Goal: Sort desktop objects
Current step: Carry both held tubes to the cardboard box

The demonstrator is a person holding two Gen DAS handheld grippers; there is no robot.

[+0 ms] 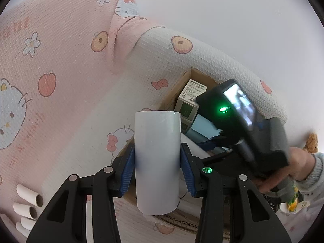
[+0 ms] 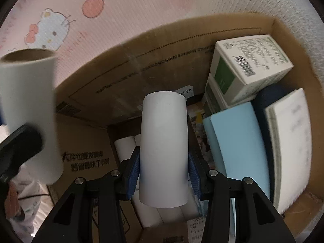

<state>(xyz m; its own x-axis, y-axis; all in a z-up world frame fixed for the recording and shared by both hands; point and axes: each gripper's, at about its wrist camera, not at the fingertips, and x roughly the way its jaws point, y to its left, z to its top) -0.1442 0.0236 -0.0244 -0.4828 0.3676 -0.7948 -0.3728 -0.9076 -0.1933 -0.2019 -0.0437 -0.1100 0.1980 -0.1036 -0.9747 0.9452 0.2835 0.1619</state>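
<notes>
My left gripper [image 1: 157, 163] is shut on a white paper tube [image 1: 157, 158], held upright above the edge of a cardboard box [image 1: 183, 80]. My right gripper [image 2: 163, 169] is shut on another white paper tube [image 2: 164, 147], held over the inside of the cardboard box [image 2: 141, 60]. Several white tubes [image 2: 125, 146] lie in the box under it. The left gripper's tube shows at the left of the right wrist view [image 2: 30, 109]. The right gripper's body [image 1: 249, 125] shows in the left wrist view.
The box also holds white-and-green cartons [image 2: 249, 62], light blue books [image 2: 239, 139] and a white book [image 2: 289, 147]. Several loose tubes [image 1: 28, 202] lie on the pink Hello Kitty cloth [image 1: 50, 81] at lower left.
</notes>
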